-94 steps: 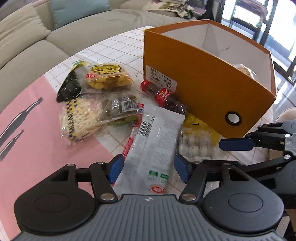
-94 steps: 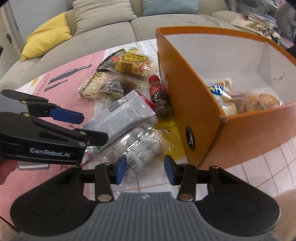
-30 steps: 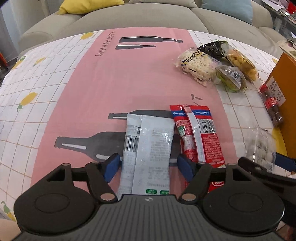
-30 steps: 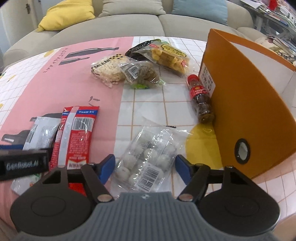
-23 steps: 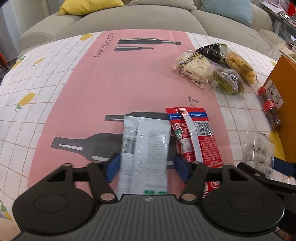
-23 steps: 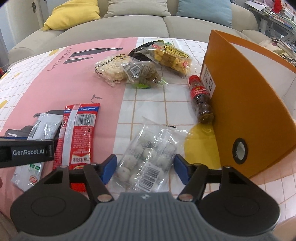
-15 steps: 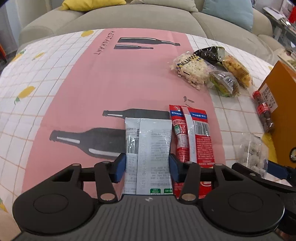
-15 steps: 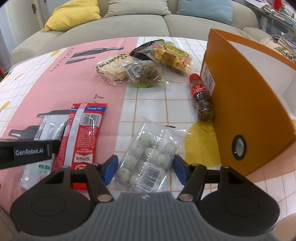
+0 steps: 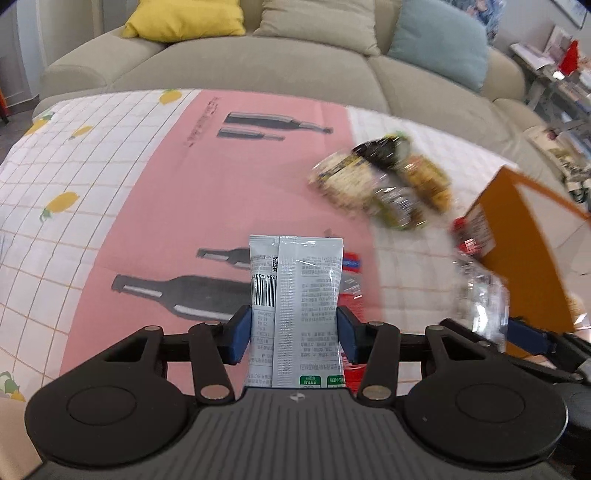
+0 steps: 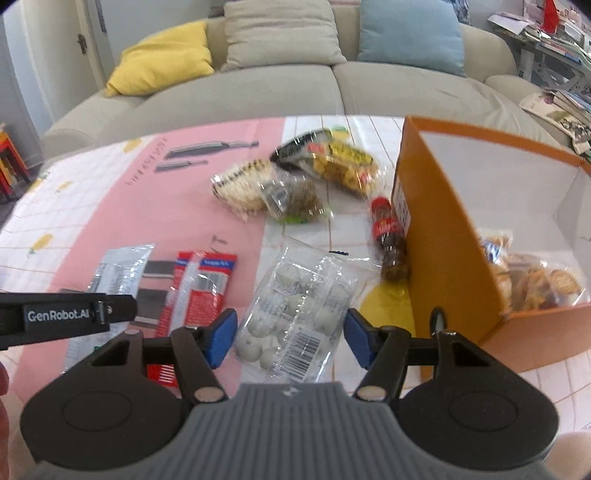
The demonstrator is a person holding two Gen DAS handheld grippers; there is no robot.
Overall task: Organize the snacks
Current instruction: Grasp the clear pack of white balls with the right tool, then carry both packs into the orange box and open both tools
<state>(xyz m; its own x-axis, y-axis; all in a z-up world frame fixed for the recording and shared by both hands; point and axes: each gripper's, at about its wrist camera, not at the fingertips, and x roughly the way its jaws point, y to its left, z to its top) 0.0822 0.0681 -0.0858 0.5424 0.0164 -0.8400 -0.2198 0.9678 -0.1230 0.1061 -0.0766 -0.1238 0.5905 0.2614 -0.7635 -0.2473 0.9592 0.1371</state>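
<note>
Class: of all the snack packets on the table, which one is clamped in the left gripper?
The grey-white packet with the barcode, between the left gripper pads.

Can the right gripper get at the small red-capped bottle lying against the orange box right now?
Probably not yet. The right gripper already has the clear bag of white balls between its jaws. The bottle beyond, beside the orange box, lies uncovered.

1. A home living room: a beige sofa [image 10: 280, 88] fills the top of the frame, with yellow [image 10: 162, 55], grey and blue cushions [image 10: 410, 33].
2. The surface [image 9: 92, 192] wears a pink-and-white patterned cloth.
3. Stacked magazines [image 10: 554, 99] sit at upper right.
</note>
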